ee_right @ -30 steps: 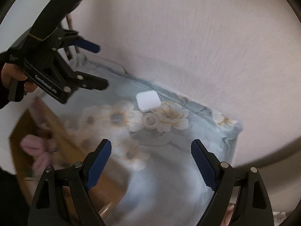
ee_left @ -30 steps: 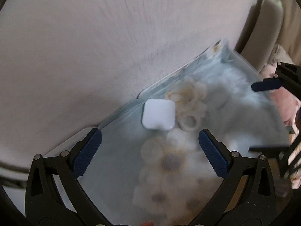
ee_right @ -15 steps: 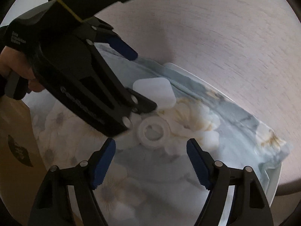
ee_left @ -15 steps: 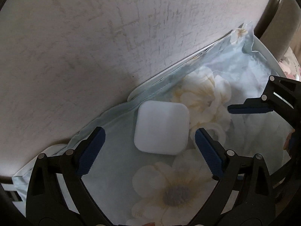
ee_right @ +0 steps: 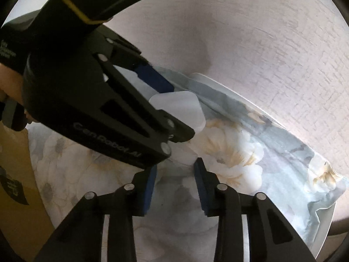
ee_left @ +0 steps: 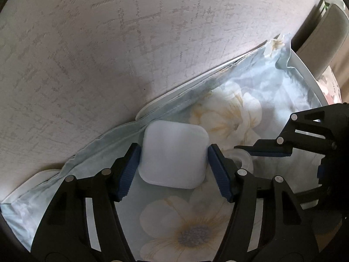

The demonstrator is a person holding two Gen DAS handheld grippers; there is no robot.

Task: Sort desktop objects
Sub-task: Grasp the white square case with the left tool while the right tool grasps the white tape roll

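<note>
A white rounded square case [ee_left: 174, 159] lies on a pale blue floral cloth [ee_left: 272, 100]. My left gripper [ee_left: 174, 150] points steeply down over it, its jaws closing, both blue pads pressed on the case's sides. In the right wrist view the case [ee_right: 183, 107] shows between the left gripper's fingers [ee_right: 152, 76]. A translucent white ring [ee_left: 244, 159] lies just right of the case, under a finger [ee_left: 264, 149] of my right gripper. The right gripper [ee_right: 175, 170] has its jaws closing, with the pale ring [ee_right: 181, 159] faintly seen between the pads, partly hidden by the left gripper.
The cloth covers a white round-edged tabletop [ee_left: 305, 76] that stands against a textured pale wall [ee_left: 130, 43]. A brown cardboard box [ee_right: 15, 185] sits at the left. A beige cushion [ee_left: 322, 35] lies past the table's far right. A person's hand [ee_right: 8, 83] holds the left gripper.
Both grippers came down onto the cloth and then closed. The left jaws narrowed onto the white case; the right jaws narrowed around the ring.
</note>
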